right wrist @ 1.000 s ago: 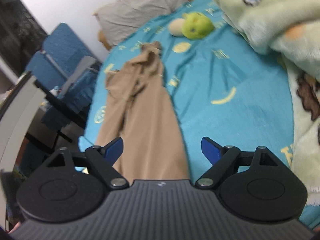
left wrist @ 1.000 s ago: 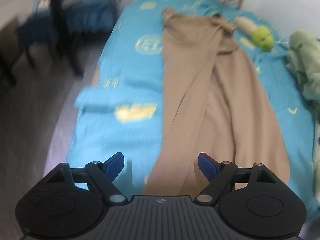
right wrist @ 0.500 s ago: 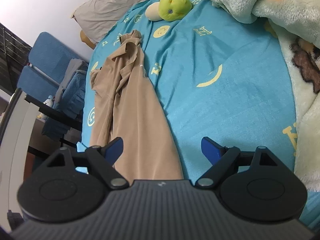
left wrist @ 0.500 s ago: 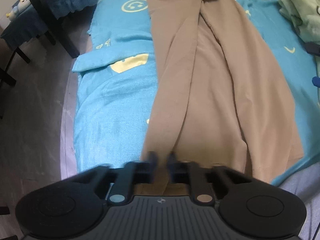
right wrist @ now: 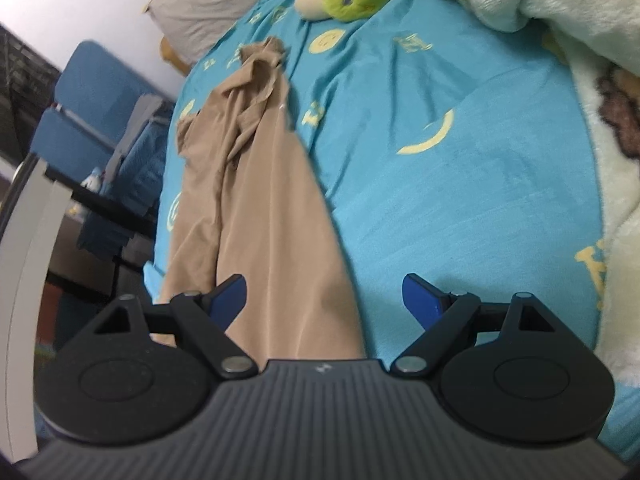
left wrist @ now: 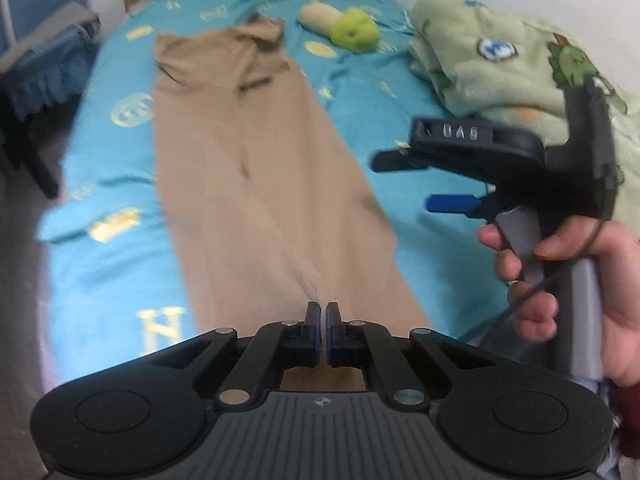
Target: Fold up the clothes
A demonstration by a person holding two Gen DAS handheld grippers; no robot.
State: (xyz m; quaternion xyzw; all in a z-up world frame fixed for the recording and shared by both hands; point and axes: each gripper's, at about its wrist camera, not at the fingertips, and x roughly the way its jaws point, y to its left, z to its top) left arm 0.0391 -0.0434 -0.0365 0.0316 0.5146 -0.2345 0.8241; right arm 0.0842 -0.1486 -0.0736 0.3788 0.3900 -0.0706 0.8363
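Pinching the near hem of the tan trousers (left wrist: 256,184) at 6 o'clock in the left wrist view, the left tongs (left wrist: 321,312) are closed on a small gather of cloth, with creases fanning up from the bite. The trousers lie lengthwise on the blue bed sheet (left wrist: 112,216), waistband bunched far off at 12 o'clock near the green plush toy (left wrist: 354,32). The right tongs (right wrist: 324,300) hang spread wide above the near end of the cloth, gripping nothing; in the left view they sit at 3 o'clock, held by a hand (left wrist: 560,280). The likely trouble is the thin grip: only a narrow pinch of slippery fabric is caught, so a lift toward 12 o'clock could let it slide out, or raise one layer and drag the legs askew. With one corner held, the fold would probably skew. Compared with a second ago, the left tongs were open above the hem and have since shut on it, while the right tongs stay open and have moved in closer.
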